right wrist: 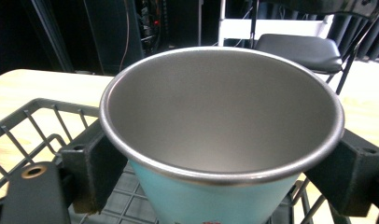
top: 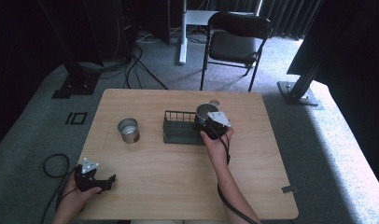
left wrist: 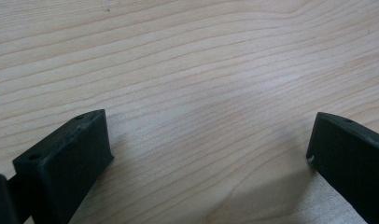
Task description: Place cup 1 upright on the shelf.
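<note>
My right gripper (top: 205,119) is shut on a metal cup with a light blue outside (right wrist: 220,140), jaws pressed against both of its sides. The cup (top: 205,112) stands upright at the right end of a black wire basket (top: 178,127) near the table's middle. Its grid floor (right wrist: 127,200) lies under the cup; I cannot tell whether the cup touches it. A second metal cup (top: 129,130) stands upright left of the basket. My left gripper (top: 108,182) rests low at the table's front left corner, open, with only bare wood (left wrist: 206,140) between its jaws.
The wooden table (top: 169,186) has free room along its front and right side. A black folding chair (top: 234,42) stands behind the far edge. Cables (top: 131,65) and dark stand bases lie on the grey carpet at the back left.
</note>
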Demonstrator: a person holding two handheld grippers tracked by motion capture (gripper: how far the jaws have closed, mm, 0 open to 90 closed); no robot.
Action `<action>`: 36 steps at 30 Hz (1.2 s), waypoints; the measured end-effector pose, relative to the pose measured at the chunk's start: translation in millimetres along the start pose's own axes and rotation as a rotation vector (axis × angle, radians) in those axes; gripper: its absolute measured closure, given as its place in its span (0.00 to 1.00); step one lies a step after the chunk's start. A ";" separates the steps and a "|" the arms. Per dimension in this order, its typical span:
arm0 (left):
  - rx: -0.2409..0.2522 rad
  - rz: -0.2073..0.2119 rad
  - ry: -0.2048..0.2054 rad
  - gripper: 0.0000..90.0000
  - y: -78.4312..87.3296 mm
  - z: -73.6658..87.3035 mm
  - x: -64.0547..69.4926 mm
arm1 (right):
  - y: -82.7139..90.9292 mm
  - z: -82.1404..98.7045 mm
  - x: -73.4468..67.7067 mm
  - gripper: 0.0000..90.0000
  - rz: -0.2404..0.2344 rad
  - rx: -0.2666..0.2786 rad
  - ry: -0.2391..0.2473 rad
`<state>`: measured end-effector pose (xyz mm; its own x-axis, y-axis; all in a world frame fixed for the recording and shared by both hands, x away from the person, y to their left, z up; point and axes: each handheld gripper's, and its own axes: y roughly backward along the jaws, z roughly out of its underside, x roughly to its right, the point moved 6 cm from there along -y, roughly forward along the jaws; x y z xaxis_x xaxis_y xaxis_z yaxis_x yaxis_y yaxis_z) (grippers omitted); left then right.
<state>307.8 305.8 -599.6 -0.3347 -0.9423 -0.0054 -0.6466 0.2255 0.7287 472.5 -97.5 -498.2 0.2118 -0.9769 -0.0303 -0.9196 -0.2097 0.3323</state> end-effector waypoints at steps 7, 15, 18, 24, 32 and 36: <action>0.000 0.000 0.000 0.00 0.0 0.0 0.0 | -1.1 -1.5 0.3 0.13 -0.043 -0.011 -0.011; 0.000 0.000 0.000 0.00 0.0 0.0 0.0 | 4.0 -1.2 -0.2 0.13 -0.058 -0.015 0.042; 0.000 0.000 0.000 0.00 0.0 0.0 0.0 | 6.4 -1.3 0.4 0.13 -0.064 -0.016 0.051; 0.000 0.000 0.000 0.00 0.0 0.0 0.0 | 14.2 0.5 2.6 0.13 -0.071 -0.028 0.053; 0.000 0.000 0.000 0.00 0.0 0.0 0.0 | 24.6 1.5 8.7 0.13 -0.089 -0.042 0.058; 0.000 0.000 0.000 0.00 0.0 0.0 0.0 | 29.8 4.5 11.0 0.13 -0.103 -0.049 0.058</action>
<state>307.8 305.8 -599.6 -0.3348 -0.9423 -0.0056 -0.6464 0.2253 0.7290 445.9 -114.7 -492.8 0.3244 -0.9458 -0.0121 -0.8751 -0.3049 0.3759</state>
